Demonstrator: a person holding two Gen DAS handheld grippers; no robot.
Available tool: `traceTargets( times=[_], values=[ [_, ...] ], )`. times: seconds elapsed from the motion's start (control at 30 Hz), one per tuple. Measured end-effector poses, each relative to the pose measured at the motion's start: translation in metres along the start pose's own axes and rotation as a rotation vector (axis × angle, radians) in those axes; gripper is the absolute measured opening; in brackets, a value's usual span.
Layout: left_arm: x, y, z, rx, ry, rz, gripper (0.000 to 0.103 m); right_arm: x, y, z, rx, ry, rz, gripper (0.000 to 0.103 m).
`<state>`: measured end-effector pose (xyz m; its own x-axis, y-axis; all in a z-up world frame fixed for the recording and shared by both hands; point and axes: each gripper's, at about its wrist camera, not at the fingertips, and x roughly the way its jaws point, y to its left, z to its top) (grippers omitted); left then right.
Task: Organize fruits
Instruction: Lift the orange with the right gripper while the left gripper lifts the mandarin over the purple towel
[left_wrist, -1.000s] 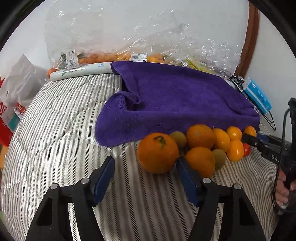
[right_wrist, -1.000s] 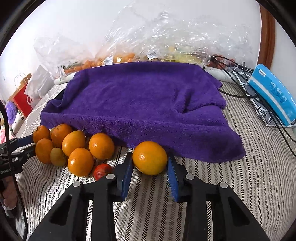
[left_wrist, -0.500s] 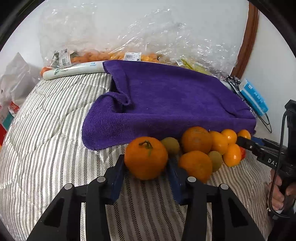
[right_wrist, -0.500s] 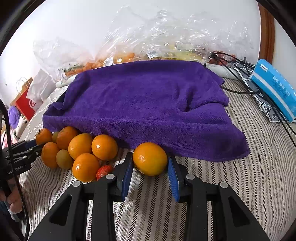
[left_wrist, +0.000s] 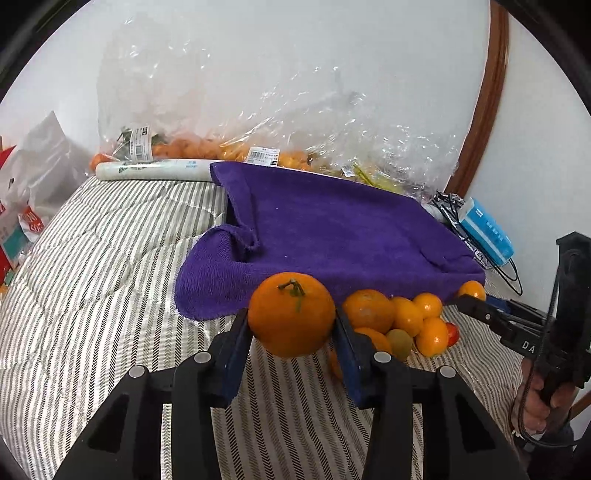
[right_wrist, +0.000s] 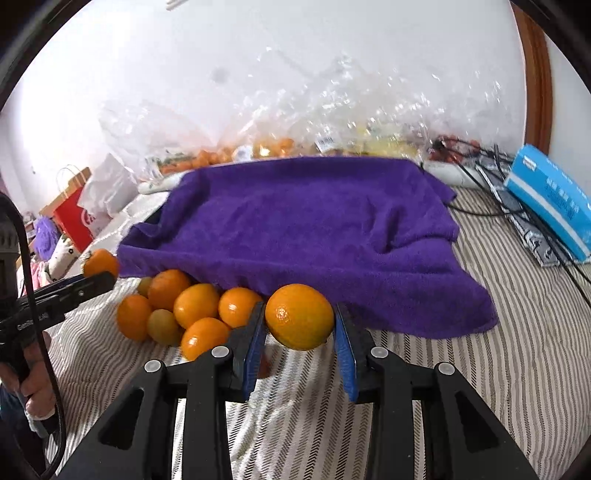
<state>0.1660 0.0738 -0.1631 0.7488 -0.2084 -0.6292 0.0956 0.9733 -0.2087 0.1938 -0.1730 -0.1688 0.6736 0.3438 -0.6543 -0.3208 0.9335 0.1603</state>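
My left gripper (left_wrist: 291, 325) is shut on a large orange with a green stem (left_wrist: 291, 314), held clear above the striped bedding. My right gripper (right_wrist: 299, 325) is shut on a smooth orange (right_wrist: 299, 316), also lifted off the bedding. A pile of several oranges, small green fruits and a red one (left_wrist: 402, 325) lies at the front edge of the purple towel (left_wrist: 332, 229). The same pile (right_wrist: 184, 310) sits left of my right gripper. In the left wrist view the right gripper (left_wrist: 476, 302) shows at the right edge, holding its orange (left_wrist: 471, 290).
Clear plastic bags of fruit (left_wrist: 258, 147) lean against the white wall behind the towel. A white roll (left_wrist: 151, 170) lies at the back left. A blue box (right_wrist: 550, 199) and black cables (right_wrist: 498, 170) lie at the right. Red and white bags (right_wrist: 74, 206) stand off the left edge.
My left gripper closed on the stemmed orange and lifted it off the bedding. My right gripper kept its orange and raised it a little.
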Motion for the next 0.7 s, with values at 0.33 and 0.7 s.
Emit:
traceTargets(
  times=[0.33, 0.7],
  values=[
    [-0.008, -0.009, 0.020, -0.028, 0.016, -0.028, 0.041, -0.021, 0.013, 0.014, -0.005, -0.042, 0.028, 0.036],
    [-0.001, -0.025, 0.084, -0.043, -0.092, -0.017, 0.041, -0.046, 0.012, 0.084, -0.044, -0.177, -0.040, 0.036]
  ],
)
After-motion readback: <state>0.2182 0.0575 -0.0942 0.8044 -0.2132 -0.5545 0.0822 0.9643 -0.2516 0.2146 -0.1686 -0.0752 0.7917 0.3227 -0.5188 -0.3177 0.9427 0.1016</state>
